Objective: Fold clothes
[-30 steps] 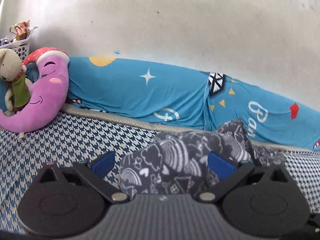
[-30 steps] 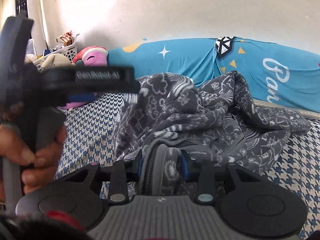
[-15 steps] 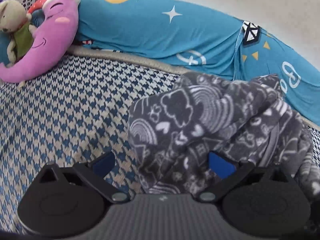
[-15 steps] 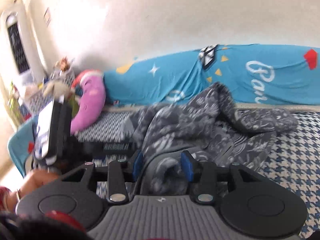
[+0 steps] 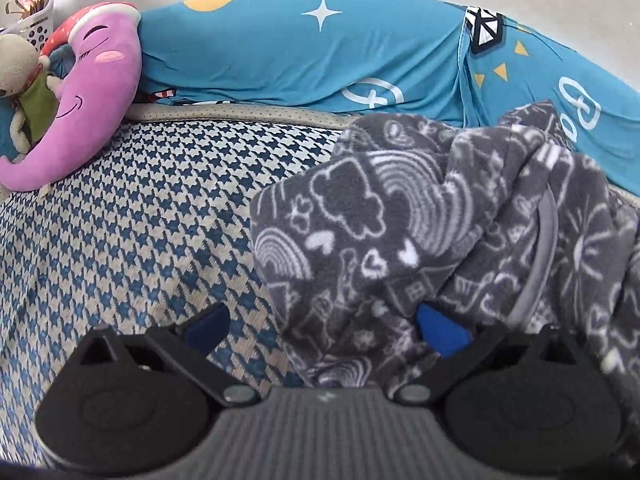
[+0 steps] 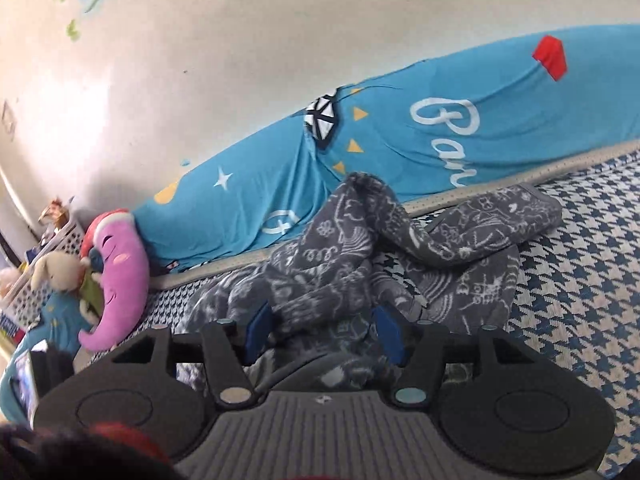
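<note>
Garment: we count one grey fleece garment printed with white rainbows, clouds and hearts, lying crumpled on the houndstooth mattress, its far edge close to the bolster.
Left gripper: we see its two blue pads spread wide; the garment's near edge lies between them, over the right pad, while the left pad stands clear above bare mattress.
Right gripper: its jaws have just been opening; we see a fold of the garment between the two pads, and neither pad seems to press on it.
Bedding: one blue bolster with white stars and lettering runs along the wall.
Soft toys: we count two, a purple moon cushion and a beige plush animal leaning on it.
Basket: one white perforated basket sits behind the toys.
</note>
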`<control>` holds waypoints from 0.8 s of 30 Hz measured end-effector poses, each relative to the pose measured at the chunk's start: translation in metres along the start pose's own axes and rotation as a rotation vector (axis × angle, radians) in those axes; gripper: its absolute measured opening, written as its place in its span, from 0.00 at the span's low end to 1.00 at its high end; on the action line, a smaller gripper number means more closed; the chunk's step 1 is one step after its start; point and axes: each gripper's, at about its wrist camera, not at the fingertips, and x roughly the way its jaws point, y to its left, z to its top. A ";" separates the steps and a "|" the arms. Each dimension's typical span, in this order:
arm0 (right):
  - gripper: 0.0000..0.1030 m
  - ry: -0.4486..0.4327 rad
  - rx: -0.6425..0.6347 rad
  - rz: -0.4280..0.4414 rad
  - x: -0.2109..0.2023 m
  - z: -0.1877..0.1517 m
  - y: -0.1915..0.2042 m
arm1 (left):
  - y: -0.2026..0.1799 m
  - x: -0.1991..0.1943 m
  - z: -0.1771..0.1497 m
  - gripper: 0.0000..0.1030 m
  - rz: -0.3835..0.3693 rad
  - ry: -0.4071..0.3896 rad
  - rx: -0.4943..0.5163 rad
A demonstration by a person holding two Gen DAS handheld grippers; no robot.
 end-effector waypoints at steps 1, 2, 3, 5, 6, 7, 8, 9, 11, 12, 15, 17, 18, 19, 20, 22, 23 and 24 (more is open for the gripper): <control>0.57 0.000 0.012 0.000 0.004 0.002 -0.001 | 0.000 -0.001 -0.001 1.00 0.001 0.000 0.002; 0.57 -0.001 0.022 0.001 0.008 0.003 -0.001 | -0.001 -0.001 -0.001 1.00 0.002 0.000 0.004; 0.57 -0.002 0.027 0.004 0.012 0.005 -0.001 | -0.001 -0.002 -0.002 1.00 0.002 0.000 0.006; 0.57 -0.002 0.037 0.000 0.021 0.009 -0.001 | -0.001 -0.002 -0.002 1.00 0.002 0.000 0.008; 0.57 -0.001 0.043 -0.004 0.026 0.010 -0.001 | -0.001 -0.003 -0.003 1.00 0.002 0.000 0.009; 0.57 0.001 0.051 -0.007 0.031 0.012 -0.002 | 0.000 -0.003 -0.003 1.00 0.000 0.001 0.010; 0.57 0.003 0.060 -0.011 0.037 0.013 -0.004 | 0.000 -0.004 -0.004 1.00 -0.001 0.002 0.013; 0.57 0.005 0.068 -0.014 0.042 0.014 -0.005 | 0.000 -0.004 -0.004 1.00 -0.002 0.002 0.018; 0.57 0.014 0.087 -0.024 0.053 0.016 -0.008 | 0.001 -0.005 -0.005 1.00 -0.002 -0.001 0.029; 0.57 0.020 0.093 -0.028 0.058 0.015 -0.009 | 0.001 -0.005 -0.006 1.00 -0.002 -0.001 0.034; 0.56 0.043 0.094 -0.033 0.073 0.012 -0.008 | 0.002 -0.007 -0.007 1.00 -0.006 0.000 0.049; 0.45 0.052 0.093 -0.028 0.080 0.009 -0.005 | 0.003 -0.008 -0.006 1.00 -0.010 0.001 0.054; 0.37 0.055 0.090 -0.026 0.083 0.007 -0.004 | 0.004 -0.008 -0.006 1.00 -0.011 0.003 0.053; 0.30 0.058 0.085 -0.029 0.085 0.006 -0.002 | 0.005 -0.009 -0.006 1.00 -0.012 0.004 0.052; 0.27 0.058 0.077 -0.031 0.087 0.004 0.000 | 0.007 -0.010 -0.005 1.00 -0.012 0.003 0.051; 0.17 0.049 0.055 -0.031 0.086 0.004 0.006 | 0.009 -0.013 -0.004 1.00 -0.003 -0.009 0.052; 0.16 0.042 0.038 -0.031 0.085 0.004 0.009 | 0.011 -0.016 -0.002 1.00 0.002 -0.021 0.050; 0.15 0.030 0.010 -0.029 0.082 0.004 0.015 | 0.014 -0.019 -0.001 1.00 0.006 -0.035 0.045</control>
